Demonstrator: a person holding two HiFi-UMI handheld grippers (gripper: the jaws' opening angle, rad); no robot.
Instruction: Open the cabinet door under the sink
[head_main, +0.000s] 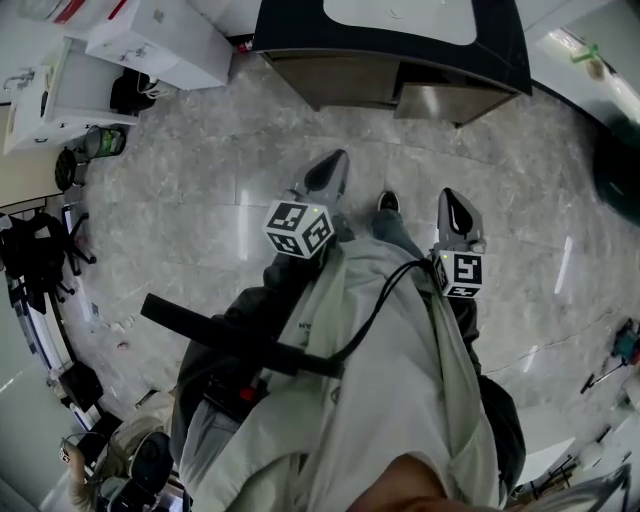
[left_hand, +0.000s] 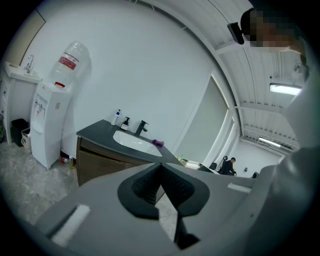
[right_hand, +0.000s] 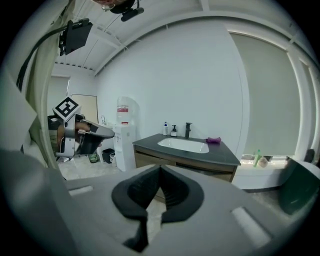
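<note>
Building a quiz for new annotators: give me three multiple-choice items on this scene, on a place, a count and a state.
1. Where does the purple cloth lie? A. on the floor B. on the countertop C. in the basin
2. How many pump bottles stand by the faucet? A. one B. two C. four
3. How do the right gripper's jaws stand? A. together, empty B. wide apart C. clamped on the purple cloth
Answers: B, it lies on the dark top; B, two stand left of the faucet; A, they meet with nothing between.

Dark grey countertop (right_hand: 226, 155), brown cabinet (right_hand: 148, 161)
</note>
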